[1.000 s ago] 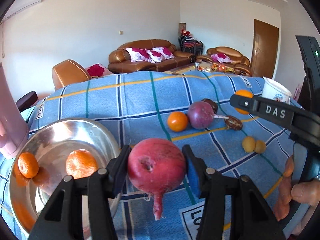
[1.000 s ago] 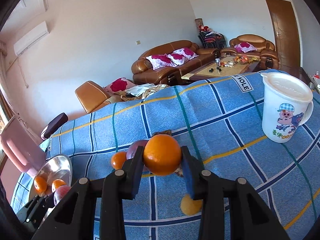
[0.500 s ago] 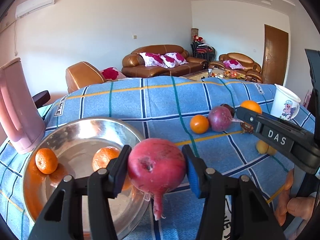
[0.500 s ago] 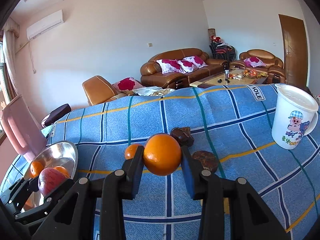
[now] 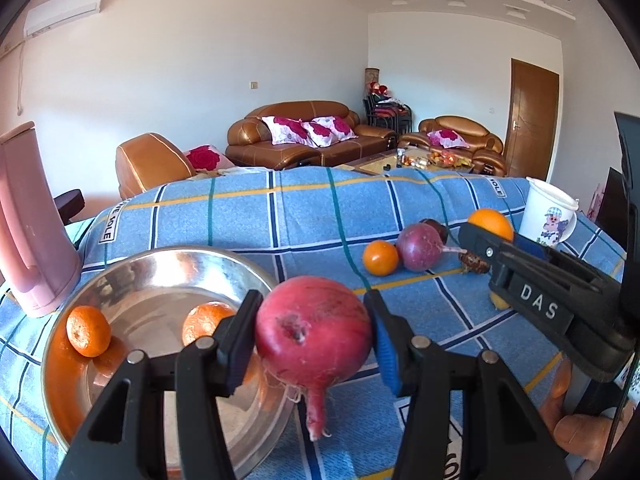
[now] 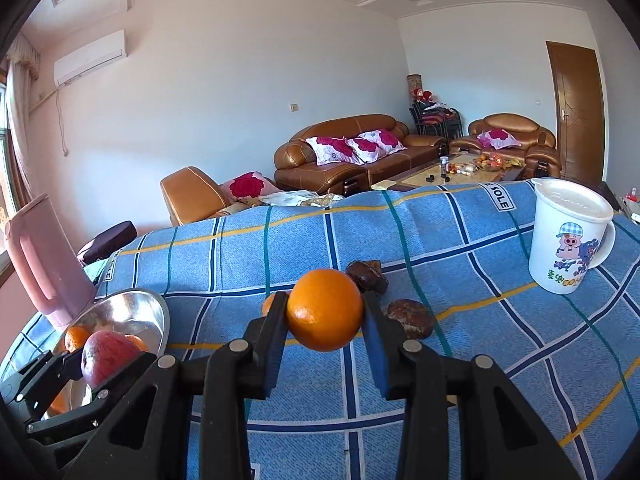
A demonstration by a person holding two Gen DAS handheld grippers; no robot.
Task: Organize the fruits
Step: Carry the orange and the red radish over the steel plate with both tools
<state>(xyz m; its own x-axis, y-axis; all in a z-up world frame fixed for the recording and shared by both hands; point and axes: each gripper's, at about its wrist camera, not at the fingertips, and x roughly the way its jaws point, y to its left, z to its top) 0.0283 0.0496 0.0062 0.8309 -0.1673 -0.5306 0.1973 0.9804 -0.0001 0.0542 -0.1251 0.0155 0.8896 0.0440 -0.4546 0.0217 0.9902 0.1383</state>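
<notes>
My left gripper (image 5: 312, 336) is shut on a red radish-like fruit (image 5: 314, 330) with a dangling root, held just right of the steel bowl (image 5: 132, 272). The bowl holds two mandarins (image 5: 88, 330). My right gripper (image 6: 324, 316) is shut on an orange (image 6: 325, 310) above the blue checked cloth; it shows in the left wrist view (image 5: 490, 220) too. On the cloth lie an orange (image 5: 380, 258), a purple radish (image 5: 420, 246) and two dark brown fruits (image 6: 408, 316). The bowl (image 6: 152, 312) is at lower left in the right wrist view.
A pink jug (image 5: 32, 224) stands left of the bowl. A white lidded cartoon mug (image 6: 568, 236) stands at the right of the cloth. A small yellow fruit (image 5: 498, 300) lies partly hidden behind the right gripper. Sofas and a coffee table lie beyond.
Both grippers have moved left with their fruits. The red fruit has come from the cloth side to the bowl's right rim, and the bowl now fills more of the left wrist view.
</notes>
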